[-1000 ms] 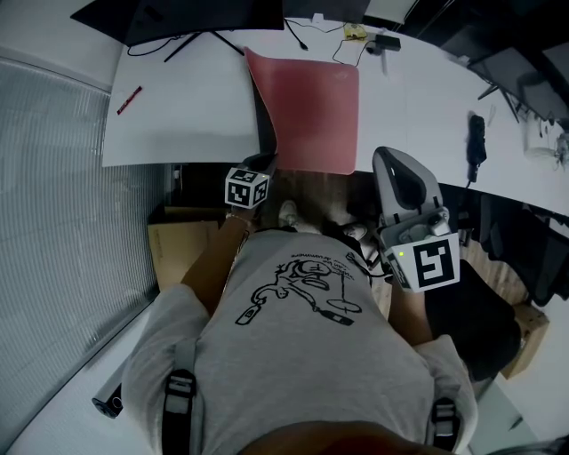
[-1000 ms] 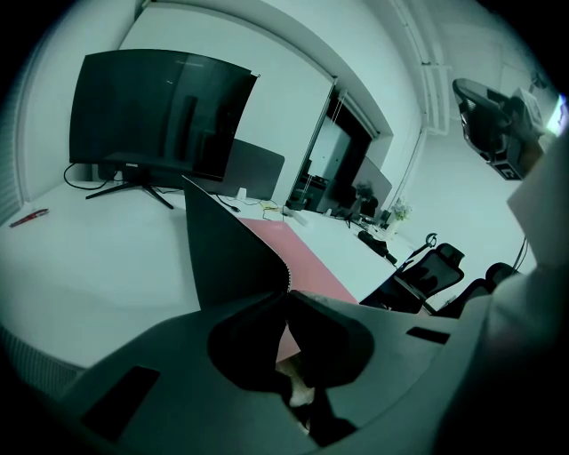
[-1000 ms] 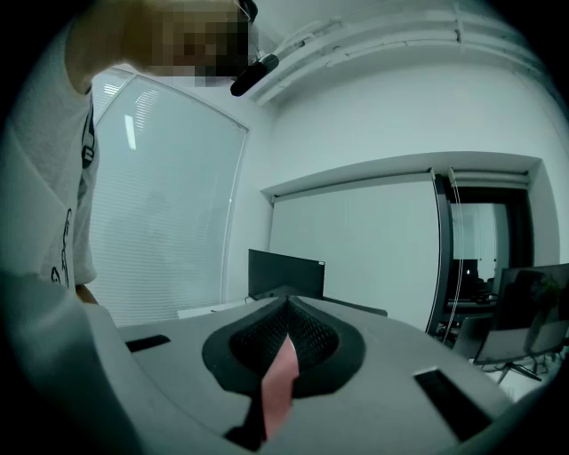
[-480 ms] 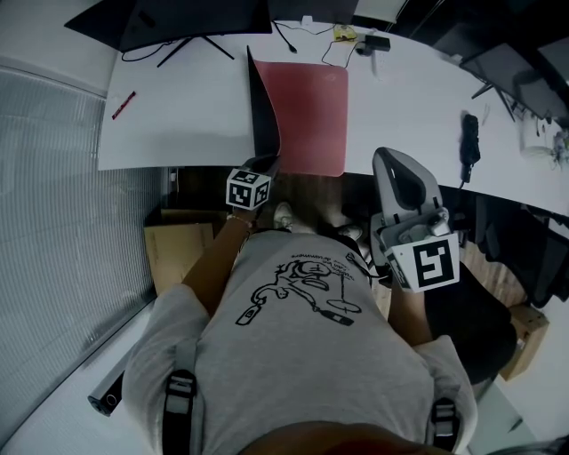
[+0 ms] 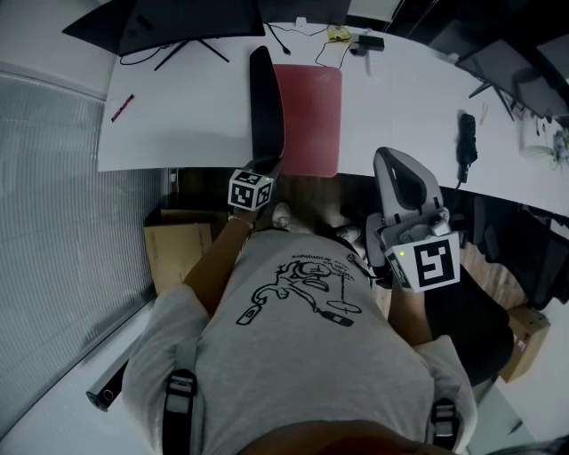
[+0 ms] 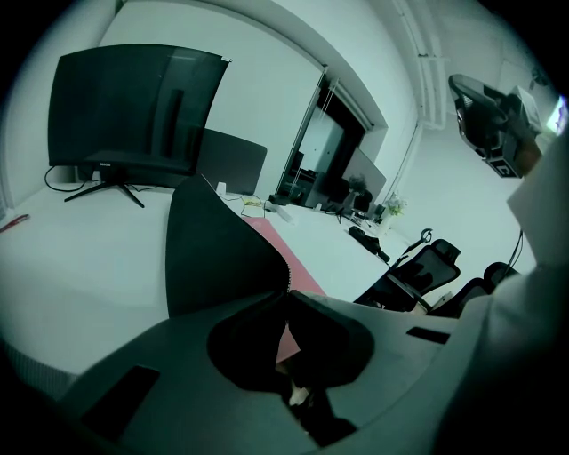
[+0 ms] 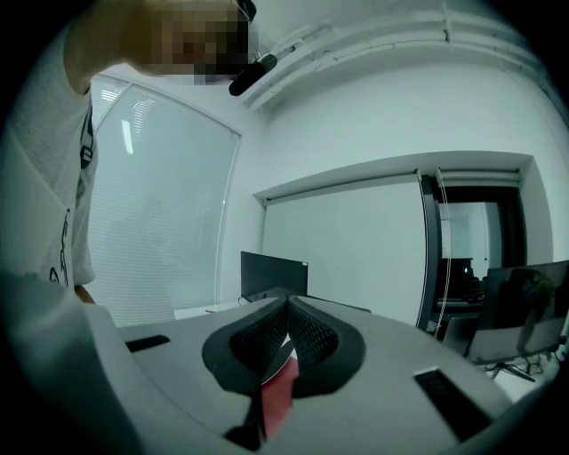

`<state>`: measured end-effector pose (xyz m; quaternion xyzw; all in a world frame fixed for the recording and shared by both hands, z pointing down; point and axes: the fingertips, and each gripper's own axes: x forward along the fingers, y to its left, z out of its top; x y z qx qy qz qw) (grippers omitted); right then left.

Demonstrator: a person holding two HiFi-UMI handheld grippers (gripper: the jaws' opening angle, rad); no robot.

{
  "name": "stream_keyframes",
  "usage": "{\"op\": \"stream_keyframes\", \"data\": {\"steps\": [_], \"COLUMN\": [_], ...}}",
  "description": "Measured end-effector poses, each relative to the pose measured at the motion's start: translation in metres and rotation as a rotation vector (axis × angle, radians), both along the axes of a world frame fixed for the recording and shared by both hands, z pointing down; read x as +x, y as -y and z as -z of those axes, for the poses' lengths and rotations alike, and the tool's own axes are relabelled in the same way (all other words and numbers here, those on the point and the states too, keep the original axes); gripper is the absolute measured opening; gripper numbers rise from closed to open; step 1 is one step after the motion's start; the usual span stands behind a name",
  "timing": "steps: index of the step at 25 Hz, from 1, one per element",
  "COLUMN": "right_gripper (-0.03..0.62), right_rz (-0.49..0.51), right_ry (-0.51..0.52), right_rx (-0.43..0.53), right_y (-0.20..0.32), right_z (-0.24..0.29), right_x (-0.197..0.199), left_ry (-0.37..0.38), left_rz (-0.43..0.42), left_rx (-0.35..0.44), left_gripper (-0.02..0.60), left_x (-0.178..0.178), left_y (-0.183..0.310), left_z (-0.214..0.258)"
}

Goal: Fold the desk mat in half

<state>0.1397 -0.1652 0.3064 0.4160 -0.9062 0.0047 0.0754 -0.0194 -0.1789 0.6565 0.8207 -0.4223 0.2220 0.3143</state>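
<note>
The desk mat [image 5: 311, 115] is red on top and black underneath, and lies on the white desk [image 5: 178, 133]. My left gripper [image 5: 267, 163] is shut on its near left corner at the desk's front edge. The lifted left part stands upright as a black flap [image 5: 265, 98]. In the left gripper view that black underside [image 6: 218, 249] rises straight from my shut gripper [image 6: 286, 293], with the red face [image 6: 283, 253] beyond it. My right gripper [image 5: 393, 158] hangs right of the mat, off the desk edge, apart from it. In its own view my right gripper [image 7: 287, 304] has its jaws closed together with nothing between them.
A monitor [image 5: 178, 18] stands at the back left, with cables and small items [image 5: 356, 37] behind the mat. A red pen [image 5: 124, 108] lies at left, a black device [image 5: 464, 142] at right. A cardboard box [image 5: 178, 249] sits under the desk.
The mat's lifted left part has swung up and rightward over the red face, from a low slanted curl to an upright black flap. Less red shows. The right gripper stays apart.
</note>
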Motion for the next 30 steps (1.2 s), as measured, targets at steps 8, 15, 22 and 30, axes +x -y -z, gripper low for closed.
{"op": "stream_keyframes", "data": {"steps": [8,15,22,30], "right_gripper": [0.008,0.008,0.006,0.006], "right_rz": [-0.026,-0.043,-0.067,-0.101], "right_ry": [0.001,0.007,0.010,0.006], "right_rx": [-0.009,-0.011,-0.010,-0.012], "right_y": [0.000,-0.001,-0.003,-0.002], "right_z": [-0.002,-0.002,-0.002,-0.003], "right_x": [0.028,0.050,0.070,0.096], "left_ry": [0.018,0.015,0.022,0.028], "left_rz": [-0.034,-0.065,-0.098,-0.143], "left_rx": [-0.012,-0.043,-0.060,-0.076], "left_gripper": [0.032,0.032,0.032,0.032], "left_x": [0.025,0.050,0.071,0.098], "left_y": [0.003,0.000,-0.003,-0.003], "left_z": [-0.003,-0.009,-0.015,-0.020]}}
